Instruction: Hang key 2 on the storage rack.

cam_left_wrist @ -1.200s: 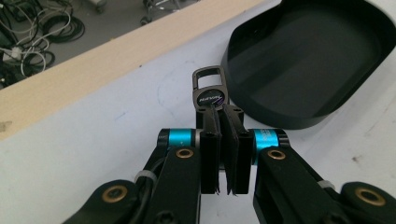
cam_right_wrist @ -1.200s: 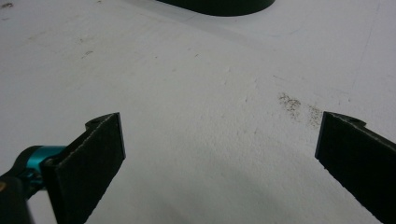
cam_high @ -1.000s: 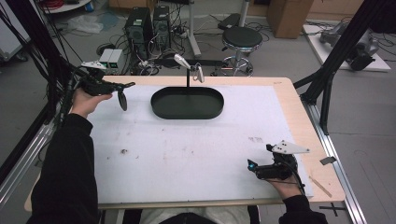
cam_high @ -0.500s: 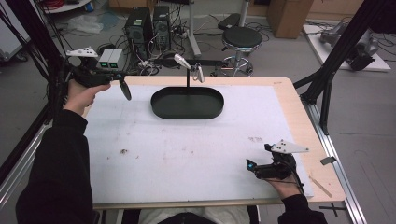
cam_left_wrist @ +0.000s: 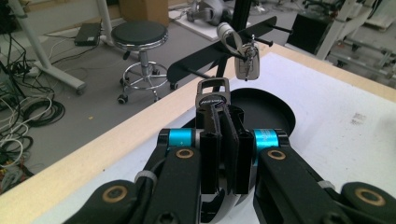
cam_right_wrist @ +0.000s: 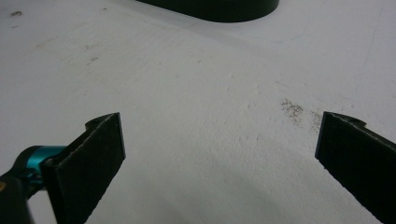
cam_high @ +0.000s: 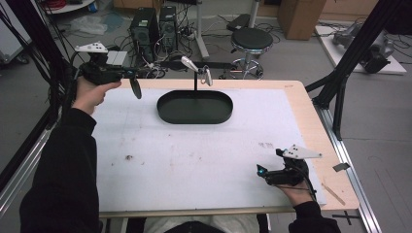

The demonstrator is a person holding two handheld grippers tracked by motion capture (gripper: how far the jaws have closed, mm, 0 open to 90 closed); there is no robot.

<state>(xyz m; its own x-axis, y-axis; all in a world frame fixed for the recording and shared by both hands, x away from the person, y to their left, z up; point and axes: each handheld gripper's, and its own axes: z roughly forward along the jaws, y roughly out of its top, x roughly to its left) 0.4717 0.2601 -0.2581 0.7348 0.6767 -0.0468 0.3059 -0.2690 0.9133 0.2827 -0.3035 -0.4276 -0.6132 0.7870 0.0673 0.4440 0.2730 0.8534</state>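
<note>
Behind the black tray point(cam_high: 194, 116), a hanging key fob point(cam_high: 206, 76)

The tray point(cam_high: 194, 108) lies on the far middle of the table point(cam_high: 204, 160). A stand point(cam_high: 195, 73) rises at the tray's far edge, and a key fob point(cam_high: 206, 76) hangs from its arm. The left gripper point(cam_high: 133, 82) is above the table's far left corner, left of the tray, clamping a strap point(cam_left_wrist: 214, 100). The right gripper point(cam_high: 265, 171) rests near the table's near right corner. A stool point(cam_high: 250, 41) stands beyond the table.
</note>
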